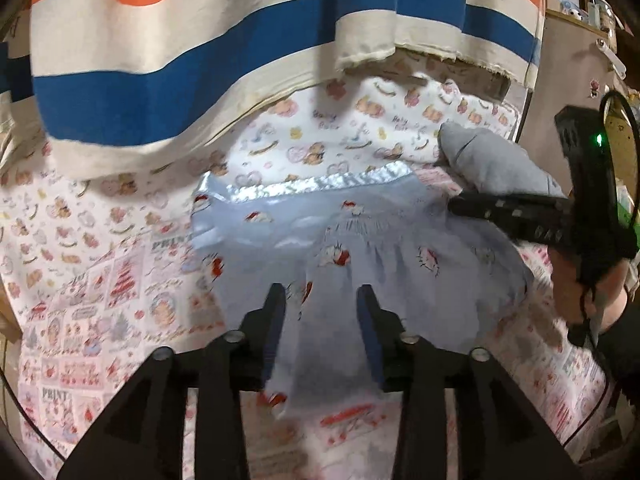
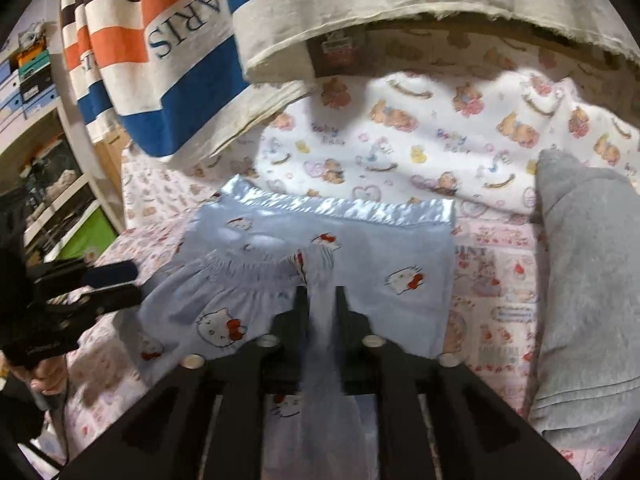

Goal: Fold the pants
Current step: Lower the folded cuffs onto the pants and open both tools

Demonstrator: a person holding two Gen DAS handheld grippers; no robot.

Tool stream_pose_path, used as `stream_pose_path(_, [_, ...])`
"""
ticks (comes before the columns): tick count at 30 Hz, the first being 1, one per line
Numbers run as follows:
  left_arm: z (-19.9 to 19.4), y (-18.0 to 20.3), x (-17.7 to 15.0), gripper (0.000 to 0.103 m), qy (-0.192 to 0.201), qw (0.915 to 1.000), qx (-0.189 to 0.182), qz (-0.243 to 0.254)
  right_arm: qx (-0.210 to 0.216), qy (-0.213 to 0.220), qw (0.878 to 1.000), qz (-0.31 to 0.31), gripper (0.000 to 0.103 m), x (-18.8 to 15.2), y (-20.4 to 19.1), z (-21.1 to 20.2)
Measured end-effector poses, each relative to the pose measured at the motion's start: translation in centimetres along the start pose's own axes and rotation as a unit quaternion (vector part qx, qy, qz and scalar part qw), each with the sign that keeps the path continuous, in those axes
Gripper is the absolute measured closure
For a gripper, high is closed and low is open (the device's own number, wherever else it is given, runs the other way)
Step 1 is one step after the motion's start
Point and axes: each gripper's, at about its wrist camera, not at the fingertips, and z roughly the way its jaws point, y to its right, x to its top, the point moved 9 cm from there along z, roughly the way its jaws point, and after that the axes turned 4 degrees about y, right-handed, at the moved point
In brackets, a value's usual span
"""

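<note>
Nearest the left wrist camera, the left gripper [image 1: 322, 300] stands wide, its two fingers spread with nothing between them — the pale blue pants [image 1: 360, 248] lie just beyond and beneath the tips, a loose flap of the cloth running back under the gap towards the lens. In the right wrist view the right gripper [image 2: 322, 300] is narrow, its fingers pinched on a ridge of the pants [image 2: 360, 264] that rises from the fabric and streams back between them.

The pants, printed with cat faces and red bows, lie on a pink printed sheet [image 1: 100, 300]. Their shiny satin hem [image 2: 340, 210] runs along the far edge, and a gathered elastic band [image 2: 244, 266] curves across the middle, left of the pinched ridge. Beyond the hem sits a white blanket [image 2: 420, 128] with a bear print. A grey garment [image 2: 580, 280] lies to the right of the pants, near but apart from them. A striped cloth [image 1: 160, 60] in cream, blue and orange hangs over the far side of the bed. In the left wrist view the right gripper [image 1: 464, 204] reaches in from the right over the pants' far right corner.
</note>
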Motion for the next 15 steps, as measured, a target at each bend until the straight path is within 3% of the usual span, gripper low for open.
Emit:
stream_pose_path(1, [-0.1,-0.2,-0.4,0.060,-0.003,1.0000,0.000,0.000,-0.006,0.011,1.000,0.004,0.046,0.3,0.4,-0.4])
stream_pose_path(2, [-0.2,-0.4,-0.9,0.059,-0.007,1.0000,0.000,0.001,-0.009,0.020,1.000,0.009,0.019,0.5,0.8,-1.0])
stream_pose_path(4, [-0.1,-0.8,-2.0,0.059,-0.019,0.9998,0.002,-0.003,0.004,0.033,0.999,0.023,0.016,0.8,1.4,-2.3])
stream_pose_path(7, [0.1,-1.2,-3.9,0.059,-0.037,0.9990,-0.006,-0.023,0.048,0.026,0.998,0.028,0.019,0.0,1.4,-5.0])
stream_pose_path(10, [-0.5,-0.6,-5.0,0.060,-0.036,0.9979,-0.038,-0.038,0.070,-0.002,0.998,0.005,0.034,-2.5,0.7,-6.8])
stream_pose_path(13, [-0.5,-0.4,-5.6,0.060,-0.038,0.9986,-0.027,-0.025,0.063,-0.043,0.997,-0.011,0.052,-5.4,0.5,-7.1])
stream_pose_path(15, [-0.1,-0.4,-5.9,0.073,-0.044,0.9985,-0.025,-0.023,0.054,-0.067,0.996,-0.016,0.062,-7.3,0.7,-6.9])
